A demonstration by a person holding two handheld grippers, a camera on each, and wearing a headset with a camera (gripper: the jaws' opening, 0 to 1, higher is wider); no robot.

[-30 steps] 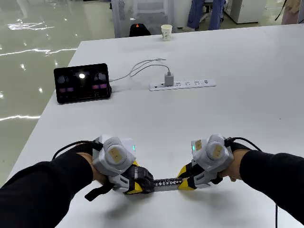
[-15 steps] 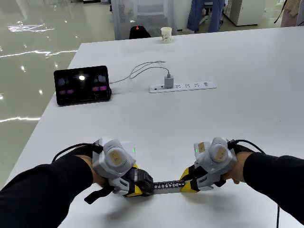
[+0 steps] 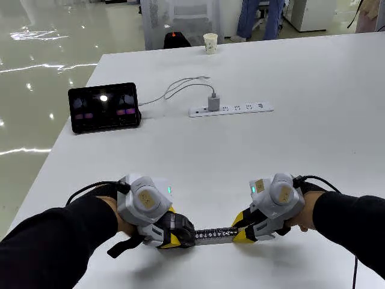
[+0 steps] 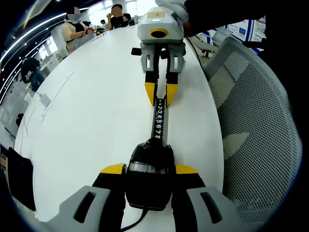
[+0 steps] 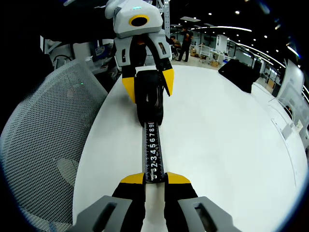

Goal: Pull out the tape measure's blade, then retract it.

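In the lower left of the head view we see the left gripper [image 3: 170, 233] clamped around the black tape measure [image 3: 180, 227], which sits low on the white table [image 3: 240, 156]. Its blade [image 3: 212, 233] lies drawn out a short way rightward to the right gripper [image 3: 240, 232], whose jaws pinch the blade's tip.

Left gripper [image 3: 174, 232]: a rounded pale-grey plastic housing [image 3: 144, 198] bearing a tan square sticker [image 3: 145, 195] and a small green light [image 3: 169, 189], with black jaws ending in yellow pads [image 4: 113, 169]. Right gripper [image 3: 242, 233], to the right of the left gripper: same build. Thin black cables [image 3: 90, 184] trail from both. Long black sleeves [image 3: 54, 241] cover both arms.
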